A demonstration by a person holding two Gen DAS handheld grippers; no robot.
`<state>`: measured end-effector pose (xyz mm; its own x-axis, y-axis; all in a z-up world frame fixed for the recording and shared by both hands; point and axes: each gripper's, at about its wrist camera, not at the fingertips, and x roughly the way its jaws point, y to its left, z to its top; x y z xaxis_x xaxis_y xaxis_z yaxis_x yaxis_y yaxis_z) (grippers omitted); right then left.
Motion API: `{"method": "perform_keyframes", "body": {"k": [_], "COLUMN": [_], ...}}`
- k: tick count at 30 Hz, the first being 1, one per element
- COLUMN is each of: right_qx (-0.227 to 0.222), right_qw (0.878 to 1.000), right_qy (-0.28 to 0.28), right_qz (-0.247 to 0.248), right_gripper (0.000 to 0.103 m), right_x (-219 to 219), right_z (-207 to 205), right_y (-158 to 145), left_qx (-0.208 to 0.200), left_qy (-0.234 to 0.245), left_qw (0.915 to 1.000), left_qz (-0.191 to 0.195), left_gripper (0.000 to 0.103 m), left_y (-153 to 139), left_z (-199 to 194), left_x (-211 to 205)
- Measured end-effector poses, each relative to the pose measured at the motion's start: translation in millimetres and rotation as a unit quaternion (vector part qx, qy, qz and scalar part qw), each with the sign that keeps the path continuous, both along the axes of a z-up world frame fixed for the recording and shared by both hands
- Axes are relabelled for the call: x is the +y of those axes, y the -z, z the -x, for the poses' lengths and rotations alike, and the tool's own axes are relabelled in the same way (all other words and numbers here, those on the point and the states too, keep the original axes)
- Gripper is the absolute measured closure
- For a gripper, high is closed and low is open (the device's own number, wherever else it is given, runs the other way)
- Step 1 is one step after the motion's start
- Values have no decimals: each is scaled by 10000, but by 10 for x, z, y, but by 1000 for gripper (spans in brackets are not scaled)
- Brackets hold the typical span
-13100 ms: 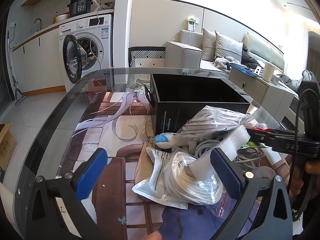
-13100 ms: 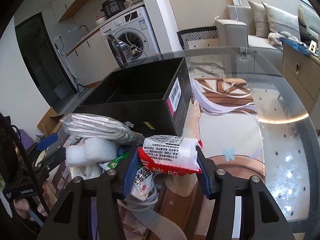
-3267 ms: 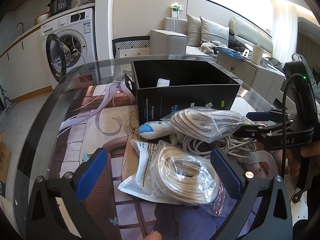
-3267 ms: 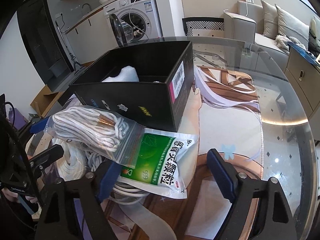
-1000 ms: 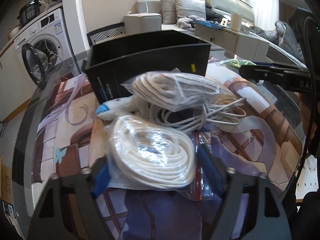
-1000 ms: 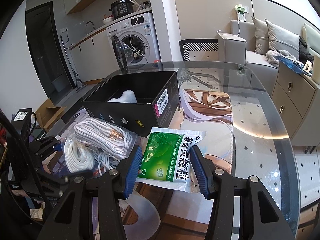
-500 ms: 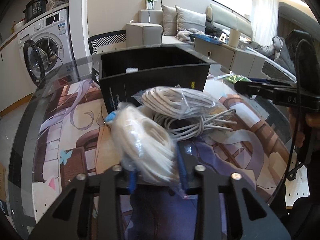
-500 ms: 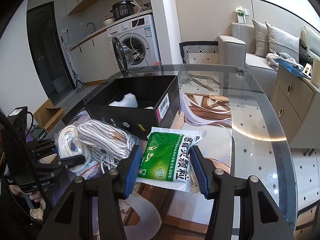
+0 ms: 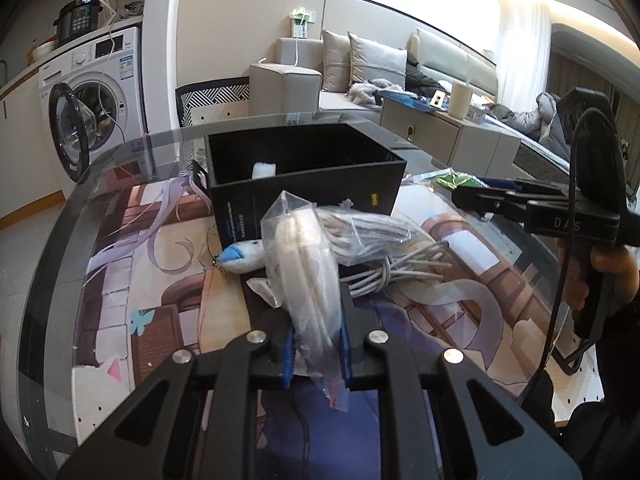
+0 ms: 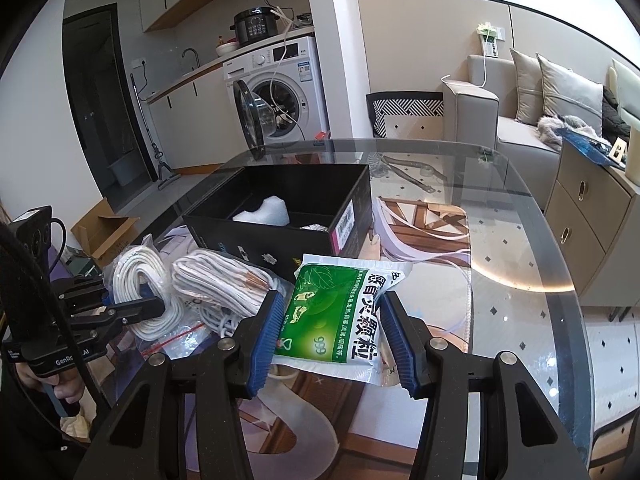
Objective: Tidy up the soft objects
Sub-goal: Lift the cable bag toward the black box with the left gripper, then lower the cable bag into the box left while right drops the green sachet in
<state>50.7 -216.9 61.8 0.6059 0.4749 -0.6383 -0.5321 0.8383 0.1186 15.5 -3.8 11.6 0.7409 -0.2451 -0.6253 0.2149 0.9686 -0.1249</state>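
Observation:
My left gripper is shut on a clear bag of coiled white rope and holds it edge-on above the table; it also shows in the right wrist view. My right gripper is shut on a green and white pouch. A black open box stands behind, with white foam inside. A second bagged rope coil, a loose grey cable and a small white and blue plush lie in front of the box.
The glass table has a printed mat under it and a curved edge on the right. A washing machine, a sofa and a drawer cabinet stand beyond the table.
My left gripper has closed further on the bagged rope coil and lifted it, turning it edge-on. My right gripper has held the green pouch steady.

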Motion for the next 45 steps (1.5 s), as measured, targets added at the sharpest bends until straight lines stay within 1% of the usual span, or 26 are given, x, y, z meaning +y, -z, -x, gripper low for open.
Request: {"method": "perform_keyframes", "body": {"k": [5, 8, 16, 20, 26, 38, 45], "right_qx": [-66, -121, -265, -323, -400, -524, -535], "right_qw": [9999, 9998, 9990, 9986, 9981, 9974, 9973], "right_qy": [-73, -134, -332, -398, -456, -484, -487], "right_qz": [-37, -69, -125, -131, -141, -108, -130], "right_gripper": [52, 52, 52, 52, 52, 52, 52], "right_x": [33, 67, 195, 256, 319, 460, 529], "right_z": [25, 48, 56, 49, 0, -123, -233], "right_y": [-43, -82, -192, -231, -289, -369, -386], "left_qx": [-148, -227, -395, -438, -516, -663, -702], "left_qy": [-69, -125, -346, -450, -460, -471, -509], "left_qw": [9997, 9995, 9983, 9975, 9968, 9959, 9958], "left_qz": [153, 167, 267, 311, 395, 396, 282], "left_gripper": [88, 88, 88, 88, 88, 88, 88], "left_y": [-118, -189, -379, -423, -504, -627, -648], "left_z": [48, 53, -18, -80, -166, -387, -558], "left_x": [72, 105, 178, 221, 254, 255, 237]}}
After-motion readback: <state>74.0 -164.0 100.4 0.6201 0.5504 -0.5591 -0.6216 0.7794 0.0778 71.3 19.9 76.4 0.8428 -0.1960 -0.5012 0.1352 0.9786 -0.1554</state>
